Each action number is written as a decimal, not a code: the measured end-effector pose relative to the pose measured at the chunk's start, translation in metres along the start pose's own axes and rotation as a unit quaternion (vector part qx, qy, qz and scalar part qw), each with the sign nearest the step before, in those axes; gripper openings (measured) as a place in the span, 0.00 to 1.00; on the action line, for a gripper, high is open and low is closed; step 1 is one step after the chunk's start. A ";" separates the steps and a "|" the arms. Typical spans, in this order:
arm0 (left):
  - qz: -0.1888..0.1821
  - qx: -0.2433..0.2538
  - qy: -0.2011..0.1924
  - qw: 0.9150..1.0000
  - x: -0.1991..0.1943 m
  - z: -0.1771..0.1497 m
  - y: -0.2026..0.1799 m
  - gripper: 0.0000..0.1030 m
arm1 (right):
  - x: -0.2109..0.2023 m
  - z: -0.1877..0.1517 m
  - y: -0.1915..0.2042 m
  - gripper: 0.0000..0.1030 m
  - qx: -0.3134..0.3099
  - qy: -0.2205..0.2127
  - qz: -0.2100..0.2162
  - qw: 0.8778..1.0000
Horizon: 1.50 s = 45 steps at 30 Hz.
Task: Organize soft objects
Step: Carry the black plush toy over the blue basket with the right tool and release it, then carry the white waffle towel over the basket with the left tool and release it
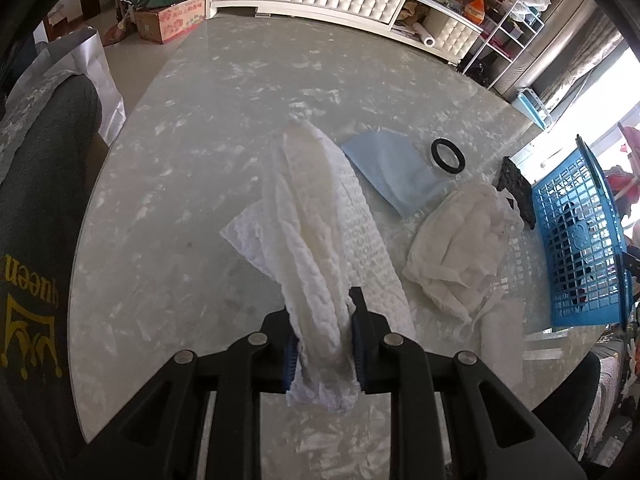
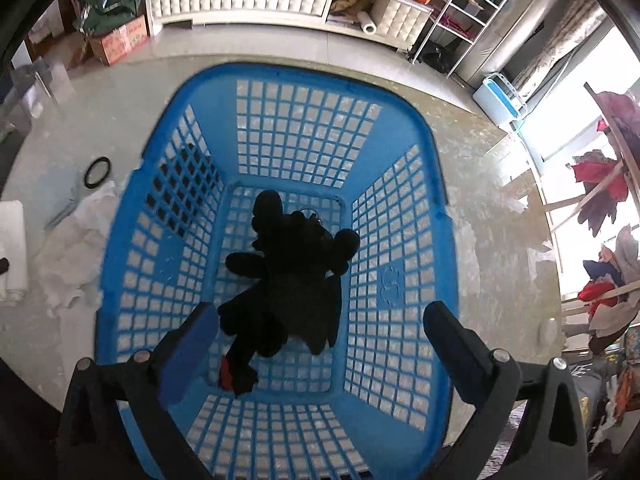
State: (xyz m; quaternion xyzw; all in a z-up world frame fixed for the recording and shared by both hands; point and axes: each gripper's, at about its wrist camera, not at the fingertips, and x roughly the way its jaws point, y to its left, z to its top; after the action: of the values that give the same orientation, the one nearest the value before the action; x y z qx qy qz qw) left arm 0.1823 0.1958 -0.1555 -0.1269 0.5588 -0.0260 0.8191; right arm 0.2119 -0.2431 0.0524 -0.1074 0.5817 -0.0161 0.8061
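The left gripper [image 1: 322, 344], at the bottom centre of the left wrist view, is clenched on a white cloth [image 1: 316, 240]; the cloth bunches between the blue pads and trails up the frame onto the marble table [image 1: 200, 128]. Right of it lie a blue cloth [image 1: 392, 168], a black ring [image 1: 448, 156] and a crumpled white bundle [image 1: 456, 240] (its loose strings spread on the tabletop). A blue basket [image 1: 580, 240] stands at the right edge.

In the right wrist view the right gripper [image 2: 320, 344] hangs released above that basket [image 2: 440, 184], jaws spread wide with nothing between them. A black plush toy [image 2: 292, 276] lies on the basket floor, mid-frame. The ring [image 2: 97, 172] sits at left.
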 end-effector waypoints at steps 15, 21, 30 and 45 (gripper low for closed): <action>-0.010 0.061 -0.038 0.997 -0.074 -0.015 -0.081 0.20 | -0.052 -0.053 -0.031 1.00 0.039 -0.055 0.062 0.996; -0.035 0.113 -0.063 0.991 -0.107 -0.008 -0.148 0.19 | -0.057 -0.070 -0.052 1.00 0.055 -0.072 0.074 0.993; -0.075 0.196 -0.072 0.975 -0.124 0.004 -0.248 0.20 | -0.051 -0.086 -0.075 1.00 0.073 -0.077 0.093 0.990; -0.084 0.261 0.002 0.962 -0.055 0.015 -0.360 0.20 | -0.036 -0.089 -0.102 1.00 0.084 -0.071 0.107 0.988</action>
State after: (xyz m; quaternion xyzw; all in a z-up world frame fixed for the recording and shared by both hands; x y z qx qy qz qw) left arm 0.2109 -0.1391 -0.0157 0.0443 0.5216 -0.2400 0.8175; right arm 0.1266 -0.3510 0.0791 0.0226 0.5277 0.0294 0.8486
